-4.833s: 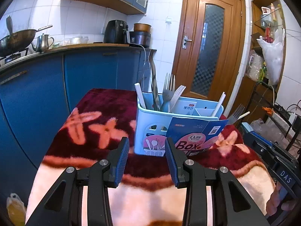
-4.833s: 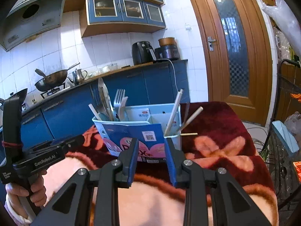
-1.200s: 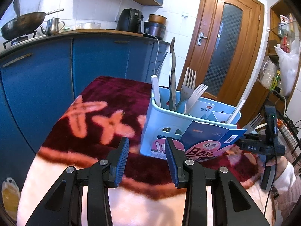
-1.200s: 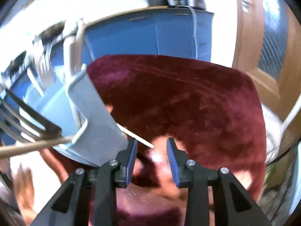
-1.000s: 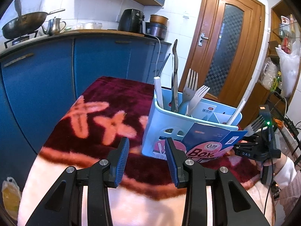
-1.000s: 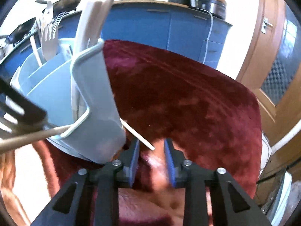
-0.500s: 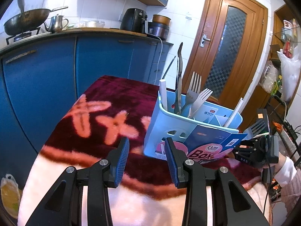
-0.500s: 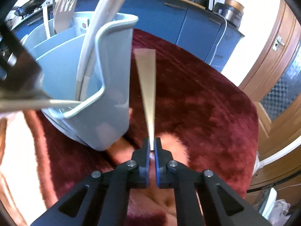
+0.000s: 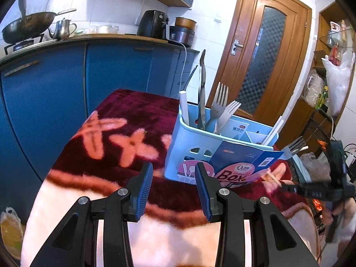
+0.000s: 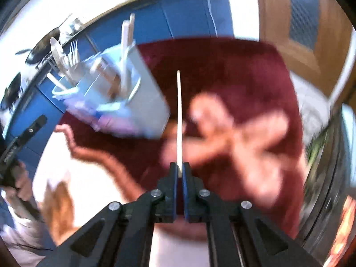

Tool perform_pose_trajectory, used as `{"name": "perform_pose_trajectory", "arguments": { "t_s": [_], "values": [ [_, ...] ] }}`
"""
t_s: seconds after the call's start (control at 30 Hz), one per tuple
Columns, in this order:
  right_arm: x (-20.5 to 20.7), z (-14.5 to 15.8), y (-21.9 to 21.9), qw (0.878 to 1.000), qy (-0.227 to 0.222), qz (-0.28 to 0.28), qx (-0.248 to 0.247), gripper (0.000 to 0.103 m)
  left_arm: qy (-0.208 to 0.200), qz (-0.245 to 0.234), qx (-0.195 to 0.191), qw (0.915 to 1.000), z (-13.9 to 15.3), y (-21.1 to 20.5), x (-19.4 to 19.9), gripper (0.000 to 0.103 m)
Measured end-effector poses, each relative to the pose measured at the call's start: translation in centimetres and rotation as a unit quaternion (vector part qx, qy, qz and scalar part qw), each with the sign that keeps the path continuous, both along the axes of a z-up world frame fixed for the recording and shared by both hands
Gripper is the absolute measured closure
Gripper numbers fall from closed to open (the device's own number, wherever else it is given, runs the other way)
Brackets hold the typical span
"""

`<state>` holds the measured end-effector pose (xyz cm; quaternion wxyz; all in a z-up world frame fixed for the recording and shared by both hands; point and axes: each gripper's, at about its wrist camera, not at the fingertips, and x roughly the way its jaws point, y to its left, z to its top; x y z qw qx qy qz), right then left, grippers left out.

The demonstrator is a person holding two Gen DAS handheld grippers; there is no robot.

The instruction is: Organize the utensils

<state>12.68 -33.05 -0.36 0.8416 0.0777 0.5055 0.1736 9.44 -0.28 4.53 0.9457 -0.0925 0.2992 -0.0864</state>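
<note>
On the counter (image 9: 73, 198), draped in a maroon blanket with pink flower shapes, stands one light blue utensil caddy (image 9: 191, 146), upright, with a printed card sleeve (image 9: 242, 166) across its front.

Left wrist view, sharp:
- left claw (image 9: 173, 188), blue pads spread wide, nothing between them, hovering short of the caddy's front left corner.
- Left compartment of the caddy: metal fork (image 9: 219, 102), white plastic fork (image 9: 229, 113), a dark twisted metal handle (image 9: 202, 89), a flat white stick (image 9: 184, 106), all leaning upright.
- Right end of the caddy: white sticks (image 9: 274, 131) leaning outward; a further fork (image 9: 293, 146) juts past the right edge.
- right claw (image 9: 282, 187) seen from the side, low to the right of the caddy, with a thin pale stick (image 9: 272, 178) slanting up from its tip toward the card sleeve.
- Background: blue cabinets (image 9: 44, 84), wok (image 9: 26, 26), kettle (image 9: 63, 30), wooden door (image 9: 267, 62).

Right wrist view, motion-blurred:
- Right claw, pads pressed together, pinching the lower end of the pale stick, which runs straight ahead above the blanket, just right of the caddy's end wall; whether it touches the wall cannot be told.
- Caddy contents read only as white blurs.
- Person's hand (image 10: 15, 184) holding the left gripper's handle at the frame's left edge, hidden in the other view.
</note>
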Motion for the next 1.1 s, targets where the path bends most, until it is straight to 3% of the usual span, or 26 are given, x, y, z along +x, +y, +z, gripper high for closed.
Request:
{"name": "perform_pose_trajectory", "arguments": {
  "t_s": [0.13, 0.23, 0.43, 0.7, 0.73, 0.77, 1.1],
  "values": [
    [-2.1, -0.6, 1.2, 0.999, 0.032, 0.004, 0.0, 0.096, -0.001, -0.007, -0.006, 1.0, 0.1, 0.0, -0.5, 0.063],
    [-2.7, 0.3, 2.0, 0.999, 0.011, 0.003, -0.035, 0.093, -0.003, -0.011, -0.007, 0.9999, 0.1, 0.0, -0.8, 0.063],
    [0.4, 1.6, 3.1, 0.995, -0.051, 0.013, -0.084, 0.087, -0.002, -0.014, 0.0, 0.9999, 0.1, 0.2, -1.4, 0.063],
    [4.9, -1.1, 5.3, 0.989, -0.053, 0.032, -0.133, 0.087, 0.006, -0.01, 0.0, 0.9999, -0.4, 0.8, -1.5, 0.063],
    [5.1, -1.0, 5.1, 0.989, -0.058, 0.028, -0.134, 0.087, 0.007, -0.008, 0.0, 0.9999, -0.4, 0.9, -1.5, 0.063],
    [5.2, -1.0, 5.0, 0.989, -0.059, 0.024, -0.133, 0.096, 0.007, -0.007, 0.0, 0.9999, -0.4, 1.0, -1.5, 0.063],
    [1.0, 1.1, -0.1, 0.995, -0.065, -0.044, -0.065, 0.097, 0.004, -0.008, -0.009, 0.9999, -0.2, 1.3, -1.9, 0.063]
  ]
}}
